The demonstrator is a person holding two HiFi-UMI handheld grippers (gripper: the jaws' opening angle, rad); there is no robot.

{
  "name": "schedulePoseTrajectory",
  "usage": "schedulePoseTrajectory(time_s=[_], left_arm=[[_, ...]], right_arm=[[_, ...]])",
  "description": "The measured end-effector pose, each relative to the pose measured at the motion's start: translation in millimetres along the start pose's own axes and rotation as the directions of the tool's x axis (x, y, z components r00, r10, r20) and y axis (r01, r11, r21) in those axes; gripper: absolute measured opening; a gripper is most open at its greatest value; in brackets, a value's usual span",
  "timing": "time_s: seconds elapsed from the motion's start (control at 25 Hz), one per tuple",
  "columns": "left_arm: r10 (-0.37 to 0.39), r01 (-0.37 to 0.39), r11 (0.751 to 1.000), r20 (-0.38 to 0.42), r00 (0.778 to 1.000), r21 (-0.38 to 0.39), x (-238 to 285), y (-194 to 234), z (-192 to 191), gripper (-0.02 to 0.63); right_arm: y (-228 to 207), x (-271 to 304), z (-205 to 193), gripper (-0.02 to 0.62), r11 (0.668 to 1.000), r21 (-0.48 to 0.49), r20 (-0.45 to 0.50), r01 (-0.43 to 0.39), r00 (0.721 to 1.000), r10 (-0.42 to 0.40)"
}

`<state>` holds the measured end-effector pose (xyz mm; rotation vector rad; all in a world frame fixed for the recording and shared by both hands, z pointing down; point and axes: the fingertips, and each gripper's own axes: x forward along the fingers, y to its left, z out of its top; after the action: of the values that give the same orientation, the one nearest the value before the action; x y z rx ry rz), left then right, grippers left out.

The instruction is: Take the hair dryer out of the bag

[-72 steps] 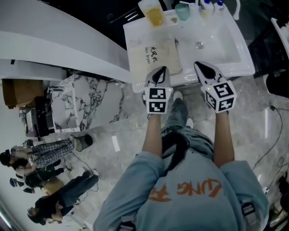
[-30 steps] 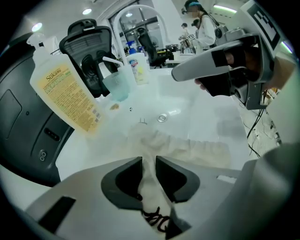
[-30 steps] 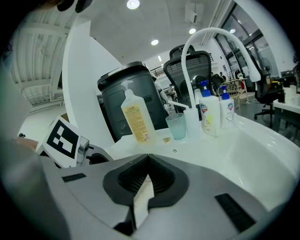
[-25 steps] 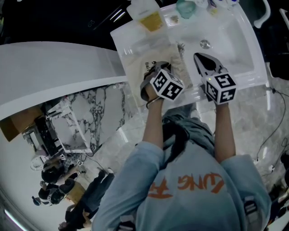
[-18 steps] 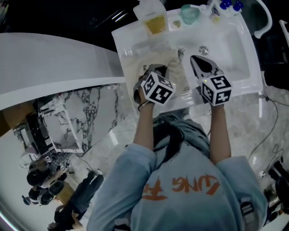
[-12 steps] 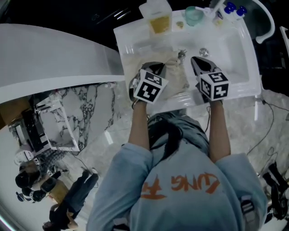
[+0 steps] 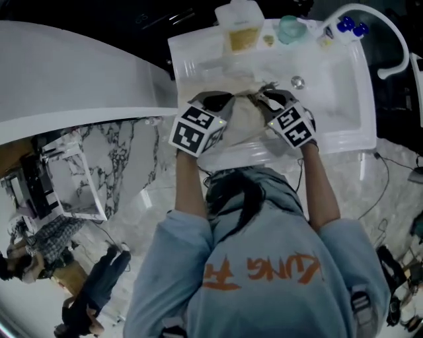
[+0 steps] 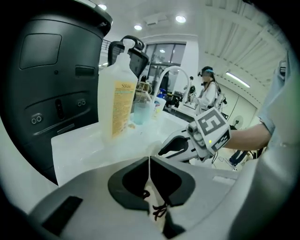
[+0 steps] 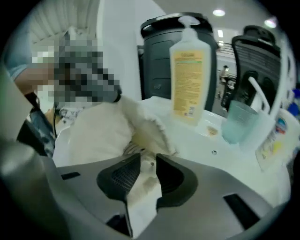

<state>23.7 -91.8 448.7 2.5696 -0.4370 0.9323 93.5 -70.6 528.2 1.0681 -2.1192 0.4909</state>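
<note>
A cream cloth bag (image 7: 246,120) with black print lies on the left part of the white sink (image 7: 344,125). The hair dryer is hidden inside it. My left gripper (image 7: 227,100) is at the bag's left side. In the left gripper view it (image 8: 149,161) is shut on a thin fold of the bag's cloth (image 8: 153,197). My right gripper (image 7: 268,99) is at the bag's gathered mouth on the right. Its jaws (image 9: 147,161) are opening, with a strip of the bag (image 9: 98,131) lying between them.
A soap bottle (image 7: 241,30) with yellow liquid, a teal cup (image 7: 289,28) and small bottles stand along the sink's back edge. A curved white faucet (image 7: 373,20) is at the right, and the drain (image 7: 297,82) is near the right gripper. Several people stand at the lower left.
Both grippers have closed in on the bag from either side. The left one has raised its fold of cloth. The right one has come left and down to the bag's mouth, and its jaws have parted.
</note>
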Motion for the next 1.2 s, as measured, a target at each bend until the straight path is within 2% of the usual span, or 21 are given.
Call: schedulePoseTrajectory(time_s=[0.12,0.24,0.32,0.4,0.48,0.6,0.68,0.8,0.88,1.08,1.2], left_arm=[[-0.04,0.04,0.999,0.012,0.999,-0.009,-2.3,-1.1,-3.1,0.008],[-0.06,0.062,0.998,0.04,0.997,-0.033,-4.2,-0.9,-5.9,0.008],[-0.069,0.071,0.997,0.064,0.996,-0.039,-6.4,1.3,-5.7,0.008],[-0.09,0.093,0.995,0.08,0.993,-0.037,-8.6,-0.2,-6.3,0.008],[-0.114,0.117,0.993,0.096,0.989,-0.03,-9.8,-2.2,-6.0,0.008],[-0.133,0.138,0.99,0.131,0.982,-0.027,-11.4,-2.9,-3.8,0.008],[-0.129,0.135,0.99,0.158,0.979,-0.033,-12.6,-3.0,-2.2,0.008],[-0.125,0.136,0.99,0.203,0.971,-0.044,-17.0,-3.7,-0.3,0.008],[-0.121,0.136,0.989,0.229,0.966,-0.051,-20.6,-2.9,-0.6,0.008],[-0.082,0.098,0.994,0.257,0.963,-0.052,-28.6,2.9,-9.4,0.011],[-0.06,0.078,0.995,0.258,0.964,-0.06,-43.4,11.9,-21.3,0.051]], right_arm=[[19.1,12.4,-4.4,0.152,0.973,-0.217,-0.084,-0.076,0.995,0.059],[25.9,17.3,0.3,0.172,0.913,-0.39,-0.124,-0.12,0.989,0.078],[26.9,19.1,0.1,0.18,0.873,-0.454,-0.173,-0.178,0.979,0.109],[28.1,17.8,-8.3,0.254,0.833,-0.49,-0.256,-0.257,0.956,0.145],[29.6,16.9,-14.9,0.28,0.787,-0.53,-0.321,-0.314,0.934,0.157],[41.2,24.7,-12.1,0.321,0.73,-0.575,-0.355,-0.369,0.917,0.184],[50.3,32.0,-7.6,0.344,0.722,-0.569,-0.355,-0.394,0.909,0.217],[61.8,42.2,-0.5,0.331,0.747,-0.496,-0.331,-0.442,0.892,0.308],[66.4,50.7,3.2,0.314,0.751,-0.47,-0.327,-0.463,0.882,0.339],[69.6,65.8,-8.9,0.313,0.695,-0.53,-0.43,-0.487,0.86,0.274],[68.6,69.4,-10.5,0.318,0.696,-0.528,-0.45,-0.487,0.855,0.257]])
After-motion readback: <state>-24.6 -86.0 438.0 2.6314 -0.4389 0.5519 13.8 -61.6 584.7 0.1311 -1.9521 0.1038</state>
